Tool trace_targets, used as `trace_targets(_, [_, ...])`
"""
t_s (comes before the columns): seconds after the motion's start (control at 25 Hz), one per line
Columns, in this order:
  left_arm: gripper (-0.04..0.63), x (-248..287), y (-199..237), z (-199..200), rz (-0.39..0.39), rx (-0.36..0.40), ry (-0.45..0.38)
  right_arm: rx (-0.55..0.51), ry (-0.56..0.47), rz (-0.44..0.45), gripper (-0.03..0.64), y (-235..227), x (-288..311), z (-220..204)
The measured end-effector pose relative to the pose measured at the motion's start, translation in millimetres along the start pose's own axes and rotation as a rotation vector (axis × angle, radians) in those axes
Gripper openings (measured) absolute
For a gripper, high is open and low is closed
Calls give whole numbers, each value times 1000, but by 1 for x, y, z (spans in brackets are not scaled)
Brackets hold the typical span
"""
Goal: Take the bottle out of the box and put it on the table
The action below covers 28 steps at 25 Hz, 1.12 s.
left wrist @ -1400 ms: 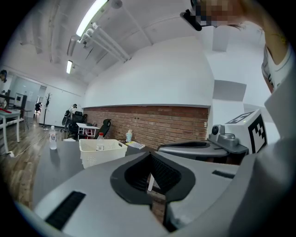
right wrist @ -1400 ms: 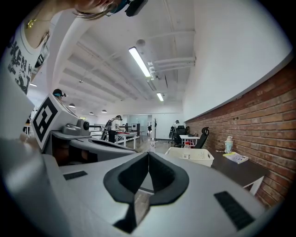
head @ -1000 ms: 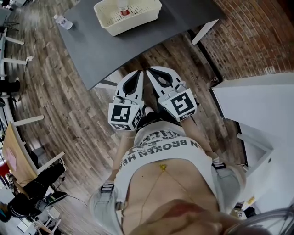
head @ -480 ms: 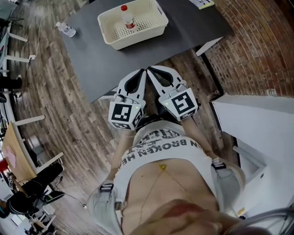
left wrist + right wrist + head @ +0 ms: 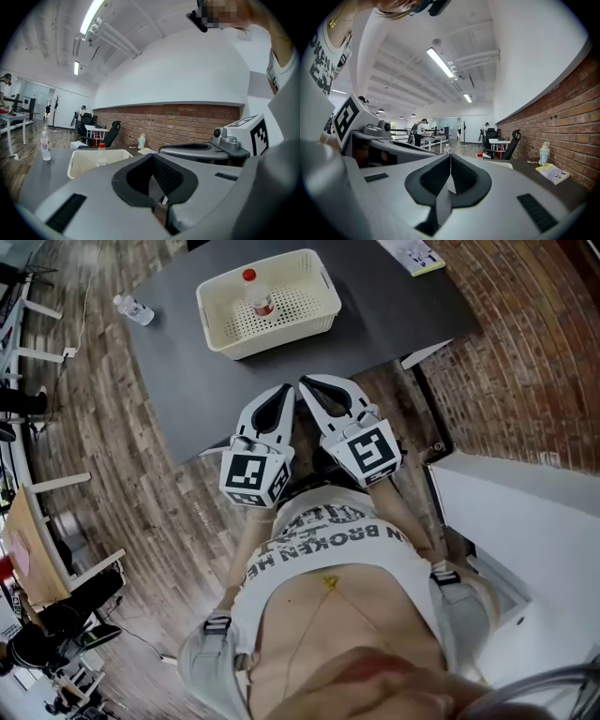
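A clear bottle with a red cap (image 5: 255, 292) stands upright inside a cream perforated basket (image 5: 309, 306) on the dark grey table (image 5: 206, 371). In the left gripper view the bottle (image 5: 101, 155) shows above the basket's (image 5: 79, 164) rim. Only its red cap (image 5: 479, 155) shows in the right gripper view. My left gripper (image 5: 286, 390) and right gripper (image 5: 305, 383) are held side by side at the table's near edge, well short of the basket. Both are shut and empty, their jaws pressed together, as the left gripper view (image 5: 153, 156) and right gripper view (image 5: 450, 156) show.
A second clear bottle (image 5: 134, 308) stands on the table's left part, also in the left gripper view (image 5: 45, 146). A booklet (image 5: 412, 254) and a small figurine (image 5: 543, 153) lie at the table's far right. A brick wall (image 5: 525, 343) and a white cabinet (image 5: 525, 521) are on the right.
The table and basket have come nearer and further into the head view as I walked forward. Both grippers stay shut, side by side, now reaching the table's near edge.
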<state>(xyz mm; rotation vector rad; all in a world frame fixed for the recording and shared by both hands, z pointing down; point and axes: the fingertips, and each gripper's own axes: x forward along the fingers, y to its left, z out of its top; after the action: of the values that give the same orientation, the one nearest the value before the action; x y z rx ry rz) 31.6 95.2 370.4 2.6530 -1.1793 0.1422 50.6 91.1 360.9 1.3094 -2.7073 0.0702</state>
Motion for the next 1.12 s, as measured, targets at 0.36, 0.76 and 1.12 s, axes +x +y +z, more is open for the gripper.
trace_targets(0.36, [6, 42, -2, 4, 61, -39, -23, -19, -8, 55, 9, -46, 5, -2])
trace_targets(0.76, [6, 60, 4, 1, 114, -66, -12, 1, 13, 98, 9, -67, 16, -11])
trace_targets(1.12, [6, 68, 27, 8, 90, -67, -6, 11, 20, 63, 9, -75, 35, -7])
